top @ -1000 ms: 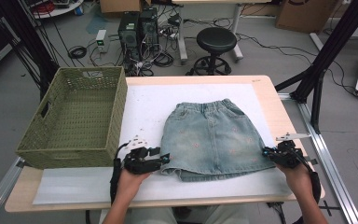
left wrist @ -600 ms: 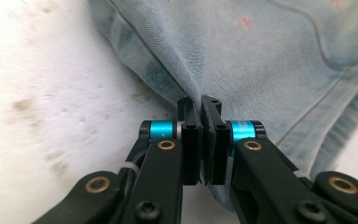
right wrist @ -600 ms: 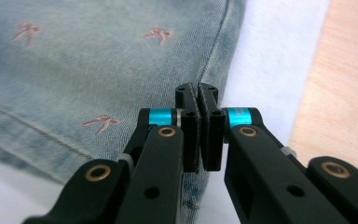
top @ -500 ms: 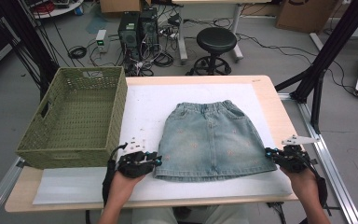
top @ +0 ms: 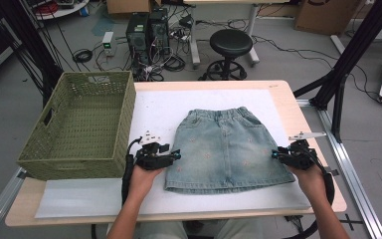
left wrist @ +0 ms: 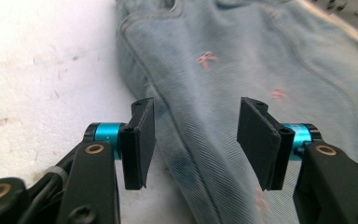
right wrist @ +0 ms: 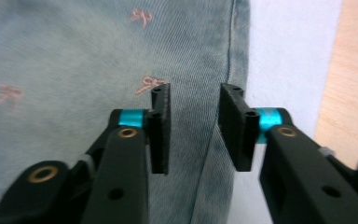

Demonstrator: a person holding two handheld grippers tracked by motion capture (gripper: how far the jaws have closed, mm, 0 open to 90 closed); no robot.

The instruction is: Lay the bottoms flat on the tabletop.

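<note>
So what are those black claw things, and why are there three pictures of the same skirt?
Those are tools, not robot hands. A person sits at the table and holds one in each hand: the left gripper and the right gripper. Each has two black jaws that pinch like tongs.

The big picture comes from a camera high above, looking down. The other two come from small cameras riding on the tools, so you look along the jaws from close up.

On the table lies a white sheet, and on it a pale denim skirt with little pink bows, spread flat. Beside it stands a green woven basket.

Nothing is held right now. Both pairs of jaws have just been opening and stand apart over the skirt's two side edges, with the cloth lying flat below them.
</note>
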